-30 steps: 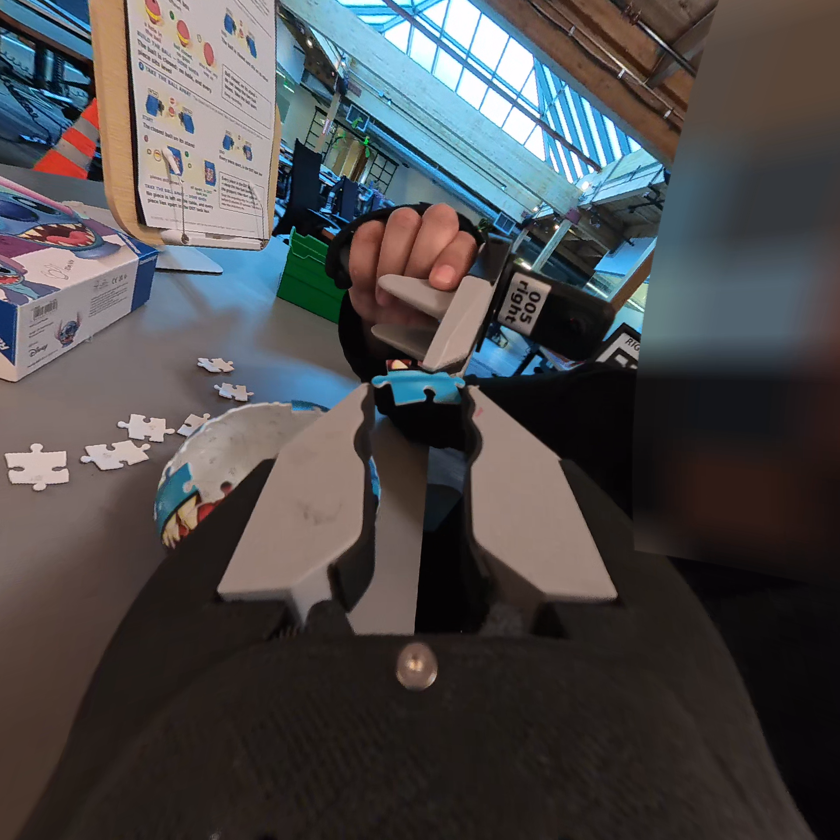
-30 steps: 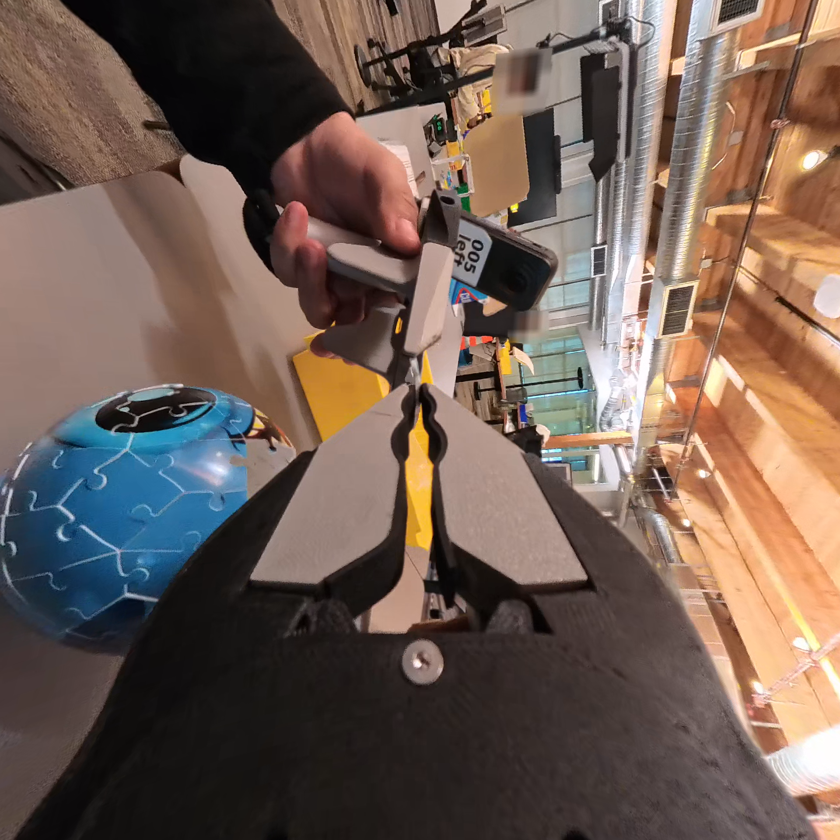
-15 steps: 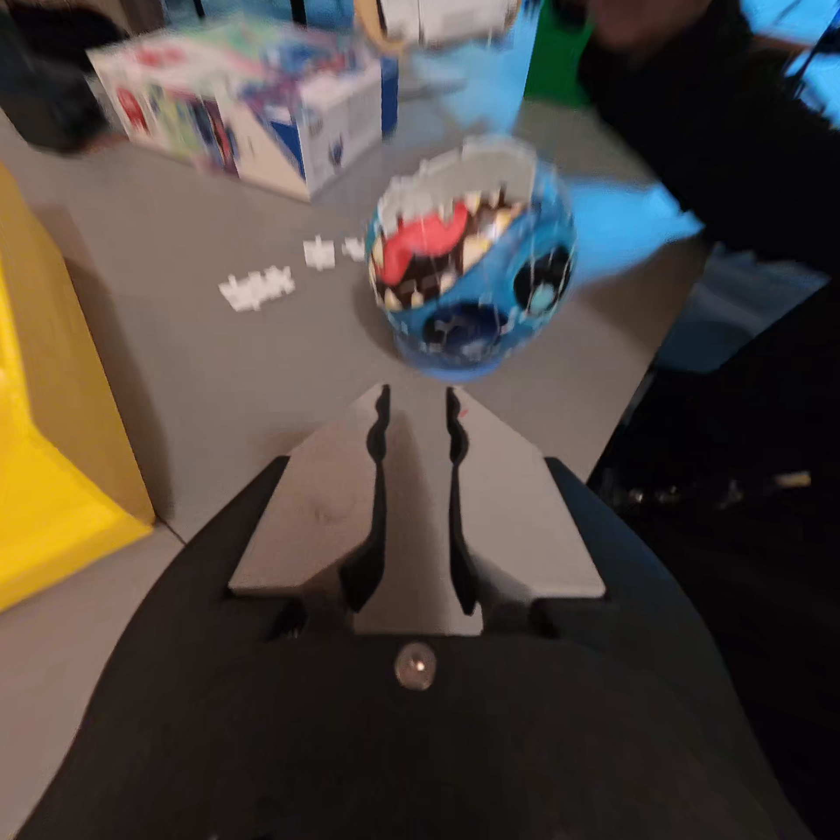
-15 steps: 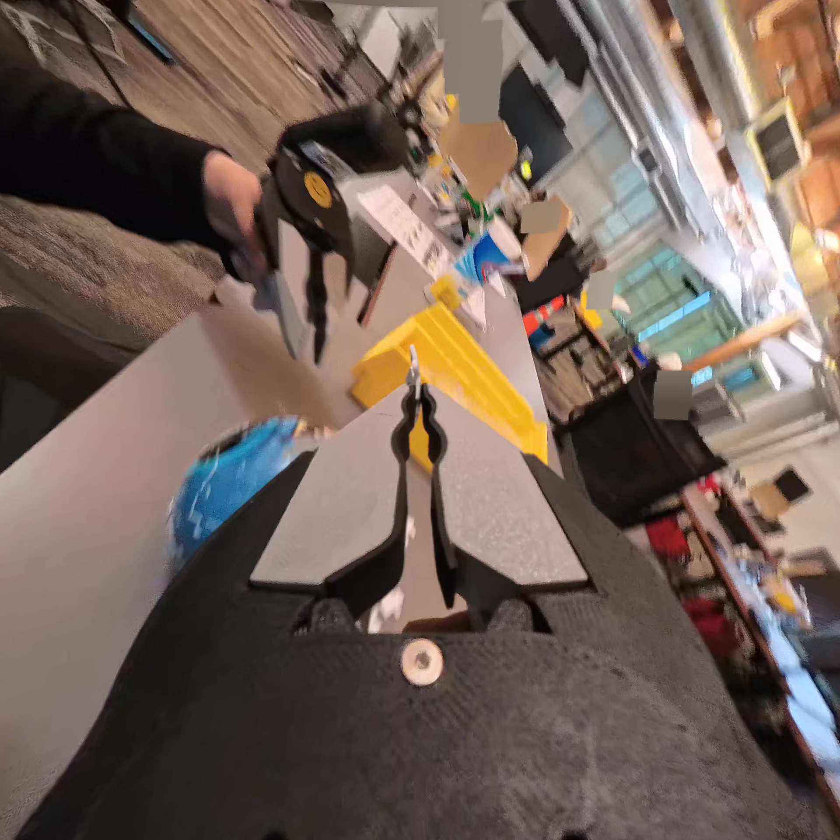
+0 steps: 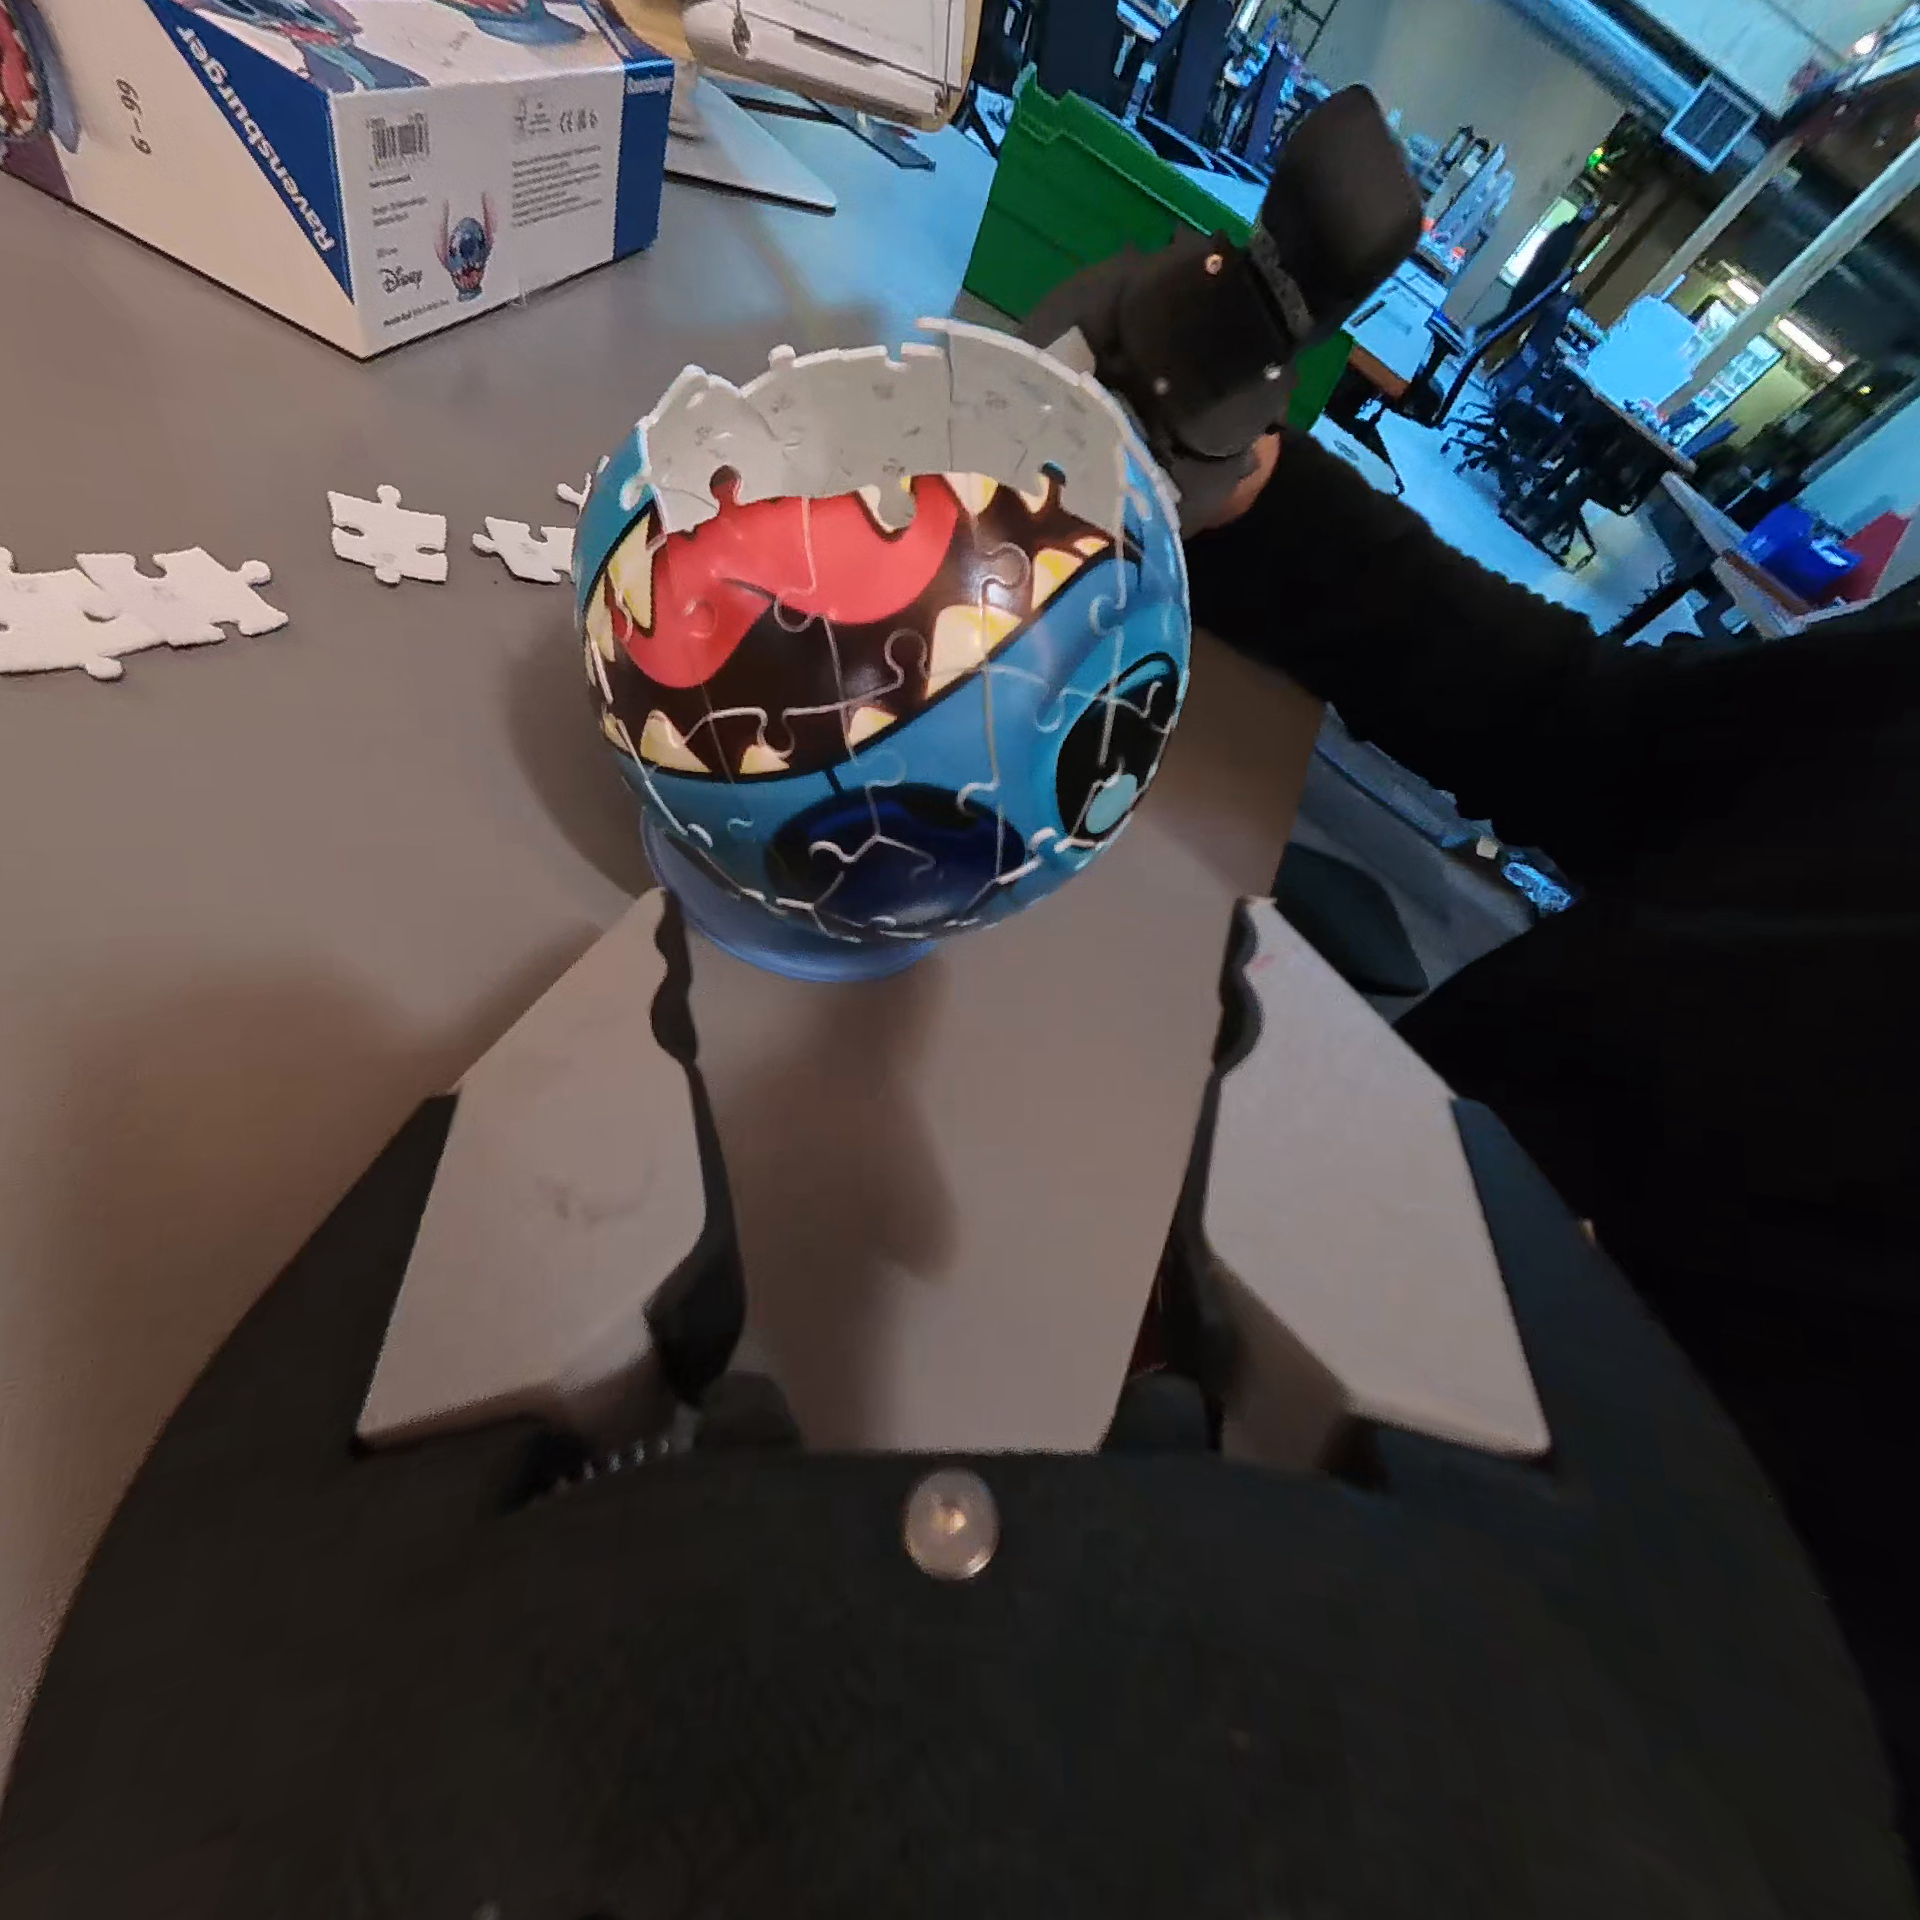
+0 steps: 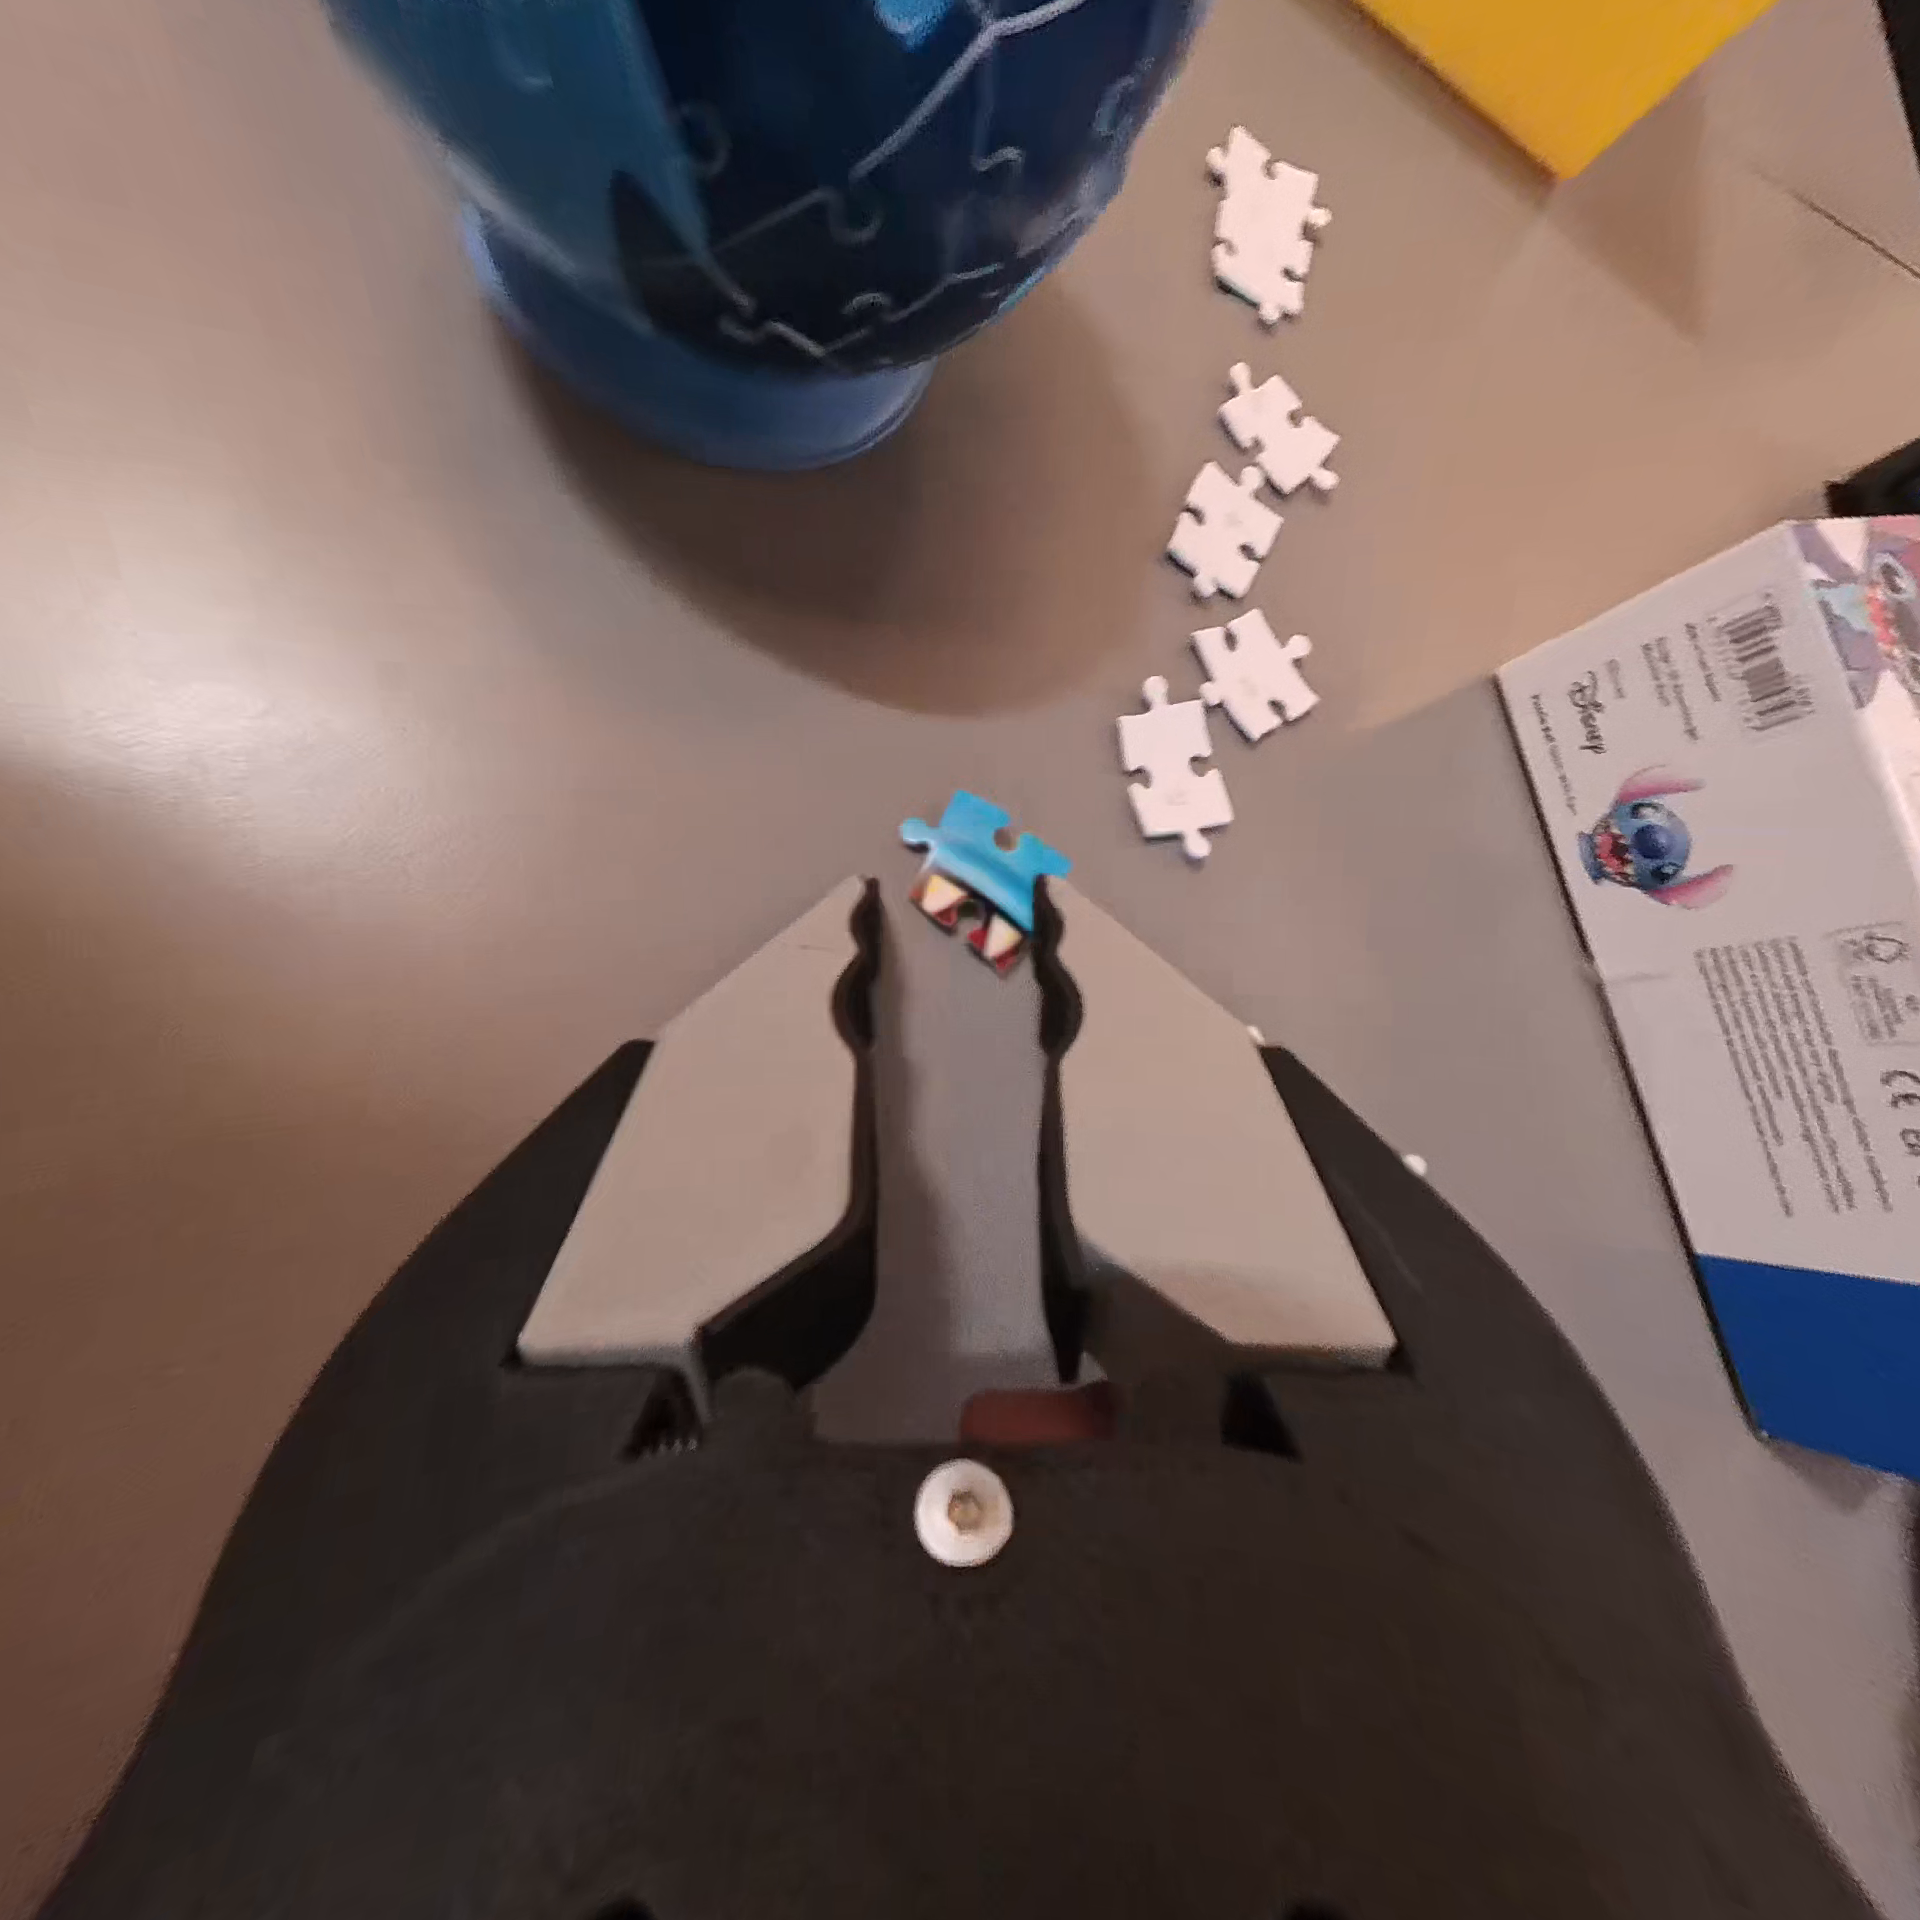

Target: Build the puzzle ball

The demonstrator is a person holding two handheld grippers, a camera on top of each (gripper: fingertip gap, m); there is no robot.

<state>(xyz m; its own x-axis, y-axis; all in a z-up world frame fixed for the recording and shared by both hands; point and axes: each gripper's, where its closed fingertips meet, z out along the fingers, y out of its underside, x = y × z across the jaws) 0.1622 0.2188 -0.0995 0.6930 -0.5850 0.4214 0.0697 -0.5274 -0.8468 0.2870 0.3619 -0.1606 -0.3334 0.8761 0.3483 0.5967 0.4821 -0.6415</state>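
The puzzle ball (image 5: pixel 883 665) stands on its blue ring base (image 5: pixel 790 940) on the grey table, its top open with a jagged white rim. My left gripper (image 5: pixel 951 920) is open wide and empty, just in front of the base. My right gripper (image 5: pixel 1247 312) shows behind the ball. In the right wrist view my right gripper (image 6: pixel 956 899) is open, pointing down at the table. A blue puzzle piece (image 6: pixel 982 857) with teeth print lies face up between its tips, close to the right finger. The ball (image 6: pixel 831 187) is beyond it.
Several loose white pieces (image 6: pixel 1226 530) lie face down in a row right of the ball, and they also show in the left wrist view (image 5: pixel 384 530). The puzzle box (image 6: pixel 1766 935) lies at the right. A yellow bin (image 6: pixel 1558 73) and a green bin (image 5: pixel 1091 208) stand farther off. My right fingertips sit around 20 cm from my left ones.
Both grippers were raised and meeting over the blue piece. The left has swung down to face the ball and opened wide. The right has dropped to the table and opened, leaving the piece at its tips.
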